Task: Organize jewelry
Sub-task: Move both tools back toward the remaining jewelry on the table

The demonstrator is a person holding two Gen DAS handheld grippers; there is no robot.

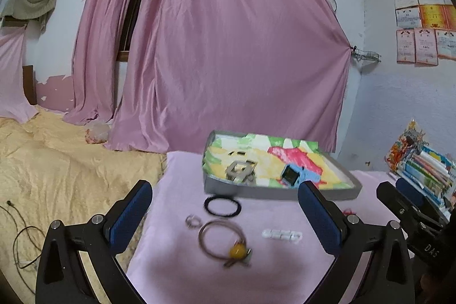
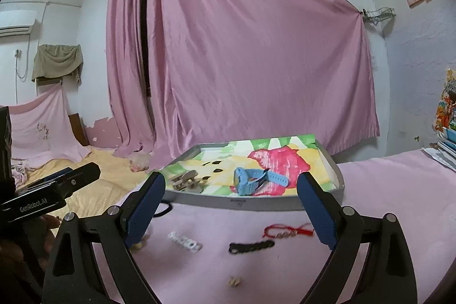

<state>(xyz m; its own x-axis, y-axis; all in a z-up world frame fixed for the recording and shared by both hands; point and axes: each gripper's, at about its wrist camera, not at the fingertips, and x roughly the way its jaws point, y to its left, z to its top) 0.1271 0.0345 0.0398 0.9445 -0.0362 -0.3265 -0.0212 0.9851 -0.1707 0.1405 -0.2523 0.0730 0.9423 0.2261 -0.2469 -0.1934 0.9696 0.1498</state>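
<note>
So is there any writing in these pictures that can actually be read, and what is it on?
"GenRobot.AI": white lettering on the side of the left gripper, seen in the right wrist view.
"DAS": partial white lettering on the body of the right gripper, cut off at the left wrist view's edge.
Wall certificates: printed, too small to read.
Mark on the grey tray's front wall: too blurred.
Stacked books: unreadable.

Camera set-up, as I read it from my station.

Left wrist view: looks forward between the left claw (image 1: 225, 211) fingers, slightly downward, close over the pink-covered table (image 1: 176, 269), facing the pink curtain (image 1: 228, 47).

Right wrist view: same heading from further right, low and near, between the right claw (image 2: 230, 207) fingers.

Shared: the grey tray (image 1: 256, 191) (image 2: 256, 202), the blue watch (image 1: 293, 175) (image 2: 250, 180), the curtain, the table front. Each view catches the other claw at its edge.
</note>
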